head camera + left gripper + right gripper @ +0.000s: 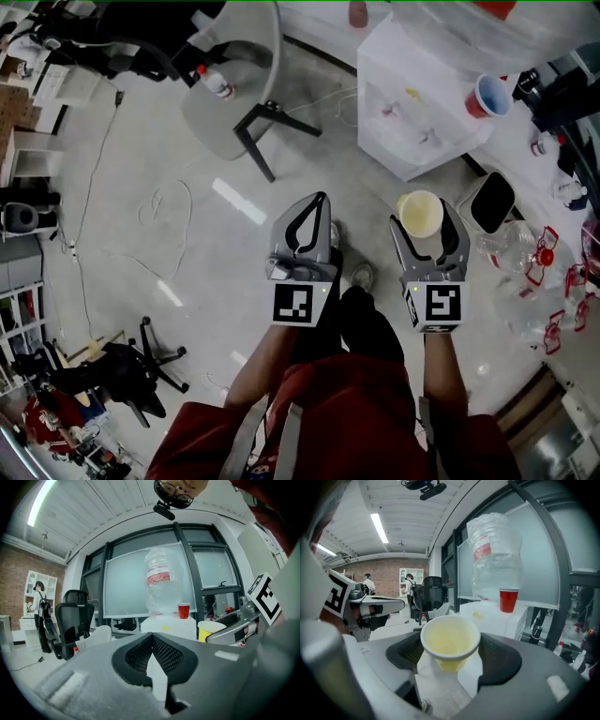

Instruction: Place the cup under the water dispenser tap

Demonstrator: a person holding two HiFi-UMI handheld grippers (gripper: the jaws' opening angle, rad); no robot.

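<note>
Right gripper view: right gripper (451, 657) is clamped on the upright yellow cup (450, 638). Left gripper (152, 641) jaws are together, empty. Water dispenser (492, 618) stands ahead, apart.

Yellow cup (450, 641) — upright, empty, gripped in right claw (450, 662)

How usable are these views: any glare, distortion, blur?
Head view: light streaks glare off the floor, the cup is sharp. Left gripper view: fisheye bows the window frame, black vignette, the shut left gripper looks soft. Right gripper view: same fisheye; the right gripper holds the cup in focus, the water bottle backlit.
</note>
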